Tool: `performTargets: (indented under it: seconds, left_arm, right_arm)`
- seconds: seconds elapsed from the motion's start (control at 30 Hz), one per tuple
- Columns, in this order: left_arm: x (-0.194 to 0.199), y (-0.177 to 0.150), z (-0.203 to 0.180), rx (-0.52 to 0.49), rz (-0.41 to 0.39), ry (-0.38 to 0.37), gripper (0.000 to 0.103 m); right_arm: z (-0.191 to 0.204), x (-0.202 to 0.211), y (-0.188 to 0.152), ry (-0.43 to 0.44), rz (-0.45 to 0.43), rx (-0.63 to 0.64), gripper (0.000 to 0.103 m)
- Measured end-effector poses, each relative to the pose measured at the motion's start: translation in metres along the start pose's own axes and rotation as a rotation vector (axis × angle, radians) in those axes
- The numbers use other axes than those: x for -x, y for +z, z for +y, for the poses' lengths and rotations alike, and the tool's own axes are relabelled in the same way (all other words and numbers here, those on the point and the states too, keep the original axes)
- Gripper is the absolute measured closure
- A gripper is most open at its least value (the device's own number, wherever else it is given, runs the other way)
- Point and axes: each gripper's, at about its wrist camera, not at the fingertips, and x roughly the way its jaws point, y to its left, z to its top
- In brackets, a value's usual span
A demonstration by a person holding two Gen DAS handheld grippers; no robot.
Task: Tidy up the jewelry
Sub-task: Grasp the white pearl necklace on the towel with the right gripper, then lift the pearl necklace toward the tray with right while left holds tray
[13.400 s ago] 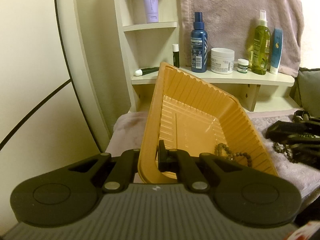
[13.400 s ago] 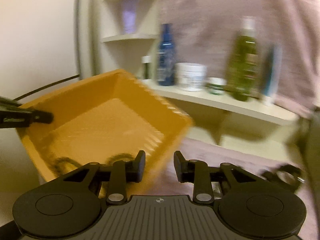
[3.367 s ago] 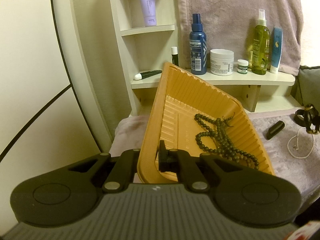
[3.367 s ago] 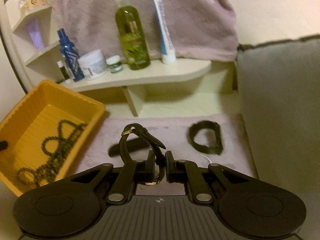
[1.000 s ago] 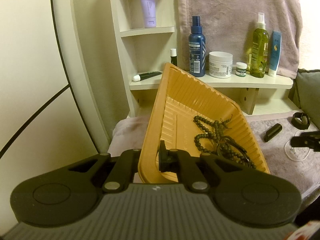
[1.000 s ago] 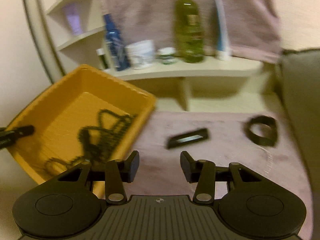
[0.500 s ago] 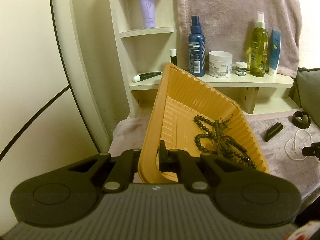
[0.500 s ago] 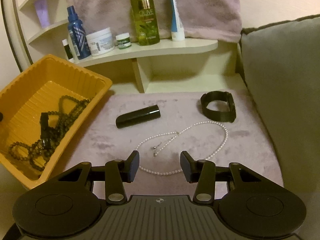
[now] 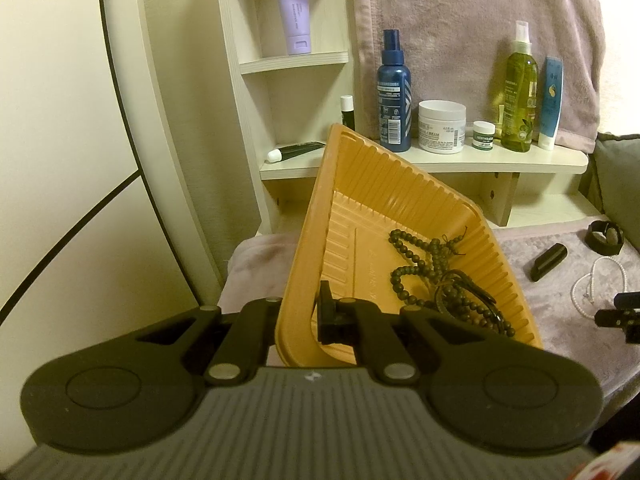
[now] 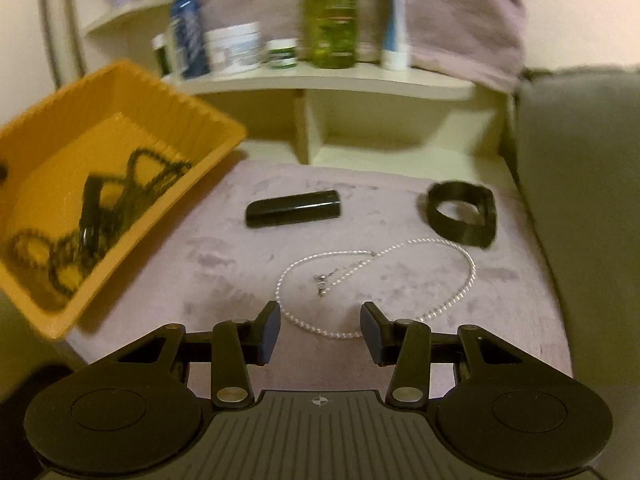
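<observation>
Left gripper (image 9: 298, 312) fingers clamped on the near rim of the orange tray (image 9: 372, 184), dark bead strands (image 9: 436, 276) inside the tray, right gripper (image 10: 320, 326) fingers spread wide, pearl necklace (image 10: 460, 292) right of the tray, just ahead of the fingers, black bracelet (image 10: 462, 214) beyond the necklace.

Beaded necklaces (image 9: 434, 276) sat in the tray (image 9: 360, 184); to its right, on the cloth (image 10: 240, 264), lay case (image 10: 293, 208), bracelet (image 10: 462, 214), pearl necklace (image 10: 460, 292).

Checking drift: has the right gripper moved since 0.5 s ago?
Yes. The right gripper has closed in on the pearl necklace: the strand's near edge now lies between its open fingers, where earlier it lay clear ahead on the mat.
</observation>
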Motion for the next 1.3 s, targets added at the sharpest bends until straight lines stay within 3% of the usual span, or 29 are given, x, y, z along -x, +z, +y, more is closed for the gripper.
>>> performTargets:
  seconds: [0.07,0.13,0.3,0.53,0.9,1.3]
  left_arm:
    - [0.000,0.000,0.000,-0.001,0.000,0.000,0.098]
    - [0.000,0.000,0.000,-0.001,0.001,-0.001,0.098]
    - [-0.001,0.000,0.000,-0.001,0.001,0.000,0.098]
    - [-0.001,0.000,0.000,-0.002,0.001,0.000,0.098]
    - [-0.001,-0.001,0.000,-0.001,0.000,-0.002,0.098]
    - [0.002,-0.001,0.000,-0.004,-0.004,-0.008,0.098]
  right_arm:
    - [0.006,-0.002,-0.001,0.010,0.007,0.065,0.063]
    - [0.011,-0.005,-0.001,0.020,0.024,0.141,0.077]
    - [0.008,-0.013,0.001,0.065,0.033,0.218,0.082]
    - [0.014,-0.015,0.004,0.101,0.058,0.309,0.101]
    - [-0.018,0.028,0.033,0.101,-0.046,0.104,0.101]
    - [-0.043,0.086,0.091,0.077,-0.211,0.039,0.101]
